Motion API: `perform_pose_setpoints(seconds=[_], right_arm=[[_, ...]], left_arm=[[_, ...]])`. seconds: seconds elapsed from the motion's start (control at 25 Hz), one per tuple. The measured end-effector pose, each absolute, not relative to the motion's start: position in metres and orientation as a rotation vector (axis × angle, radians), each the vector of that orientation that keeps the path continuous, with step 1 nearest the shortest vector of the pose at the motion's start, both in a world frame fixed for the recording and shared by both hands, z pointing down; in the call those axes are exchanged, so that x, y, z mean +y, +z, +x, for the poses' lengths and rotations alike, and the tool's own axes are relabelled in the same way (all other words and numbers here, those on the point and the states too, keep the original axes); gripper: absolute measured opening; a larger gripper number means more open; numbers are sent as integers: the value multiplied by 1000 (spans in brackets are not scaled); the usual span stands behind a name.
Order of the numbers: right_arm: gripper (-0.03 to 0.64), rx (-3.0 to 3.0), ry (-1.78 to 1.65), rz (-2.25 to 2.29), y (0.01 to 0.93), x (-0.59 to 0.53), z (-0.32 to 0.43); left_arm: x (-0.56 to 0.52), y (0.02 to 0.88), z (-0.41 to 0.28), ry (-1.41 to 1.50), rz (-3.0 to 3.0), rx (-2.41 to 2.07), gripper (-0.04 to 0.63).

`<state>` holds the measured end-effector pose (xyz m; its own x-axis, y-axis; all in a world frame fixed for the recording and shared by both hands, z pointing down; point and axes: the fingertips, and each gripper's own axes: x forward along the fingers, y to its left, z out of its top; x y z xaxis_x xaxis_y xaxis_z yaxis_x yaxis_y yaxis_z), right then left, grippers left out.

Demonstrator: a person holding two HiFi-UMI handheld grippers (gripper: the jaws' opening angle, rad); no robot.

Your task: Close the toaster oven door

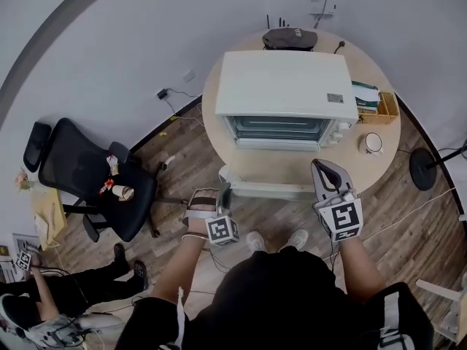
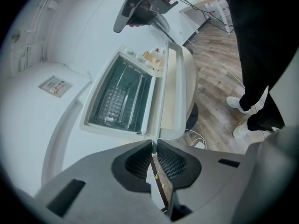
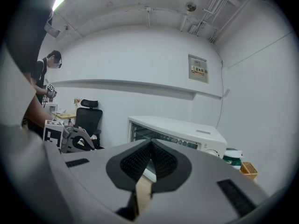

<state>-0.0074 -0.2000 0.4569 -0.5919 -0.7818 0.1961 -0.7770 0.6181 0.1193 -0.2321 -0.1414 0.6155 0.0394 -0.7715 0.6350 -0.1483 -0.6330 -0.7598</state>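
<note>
— Left hand-held gripper (image 2: 153,144): what is it on?

— Its jaws are pinched on the thin edge of the toaster oven door (image 1: 266,189), at the door's left corner. In the left gripper view that edge runs straight into the tips.

— And the door itself?

— Open. It is swung down from the front of the white toaster oven (image 1: 281,86) and reaches toward the near edge of the round tabletop (image 1: 385,131). The cavity is exposed, and a wire rack (image 2: 117,97) shows inside it.

— What about the right hand-held gripper (image 3: 150,143)?

— Its jaws are pressed together at the tips with nothing between them. It hangs just right of the door without touching it and points toward the oven's front.

— Where does the oven sit?

— Around the middle of the tabletop, with its front facing the person. The knobs are at the right end of that front.

— What else is around it?

— A white mug (image 1: 373,144) stands near the oven's front right corner. A small basket (image 1: 387,106) sits beyond the mug, by the right rim. A dark, bag-like thing (image 1: 290,39) lies behind the oven. On the wooden floor (image 1: 408,224), the person's light shoes (image 1: 255,240) are below the door. A black office chair (image 1: 87,173) stands well off to the left. Another person (image 1: 44,297) sits at the lower left corner of the head view.
</note>
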Motion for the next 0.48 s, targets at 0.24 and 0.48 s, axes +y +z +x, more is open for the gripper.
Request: perform_pose_setpoints(seconds=[0.24, 0.48], right_arm=[[-2, -2608, -50, 1310, 452, -204, 4], [-2, -2601, -49, 1331, 452, -204, 14]], left_arm=[[-162, 585, -233, -1590, -1764, 982, 31], [-181, 569, -234, -1550, -1709, 1032, 31]])
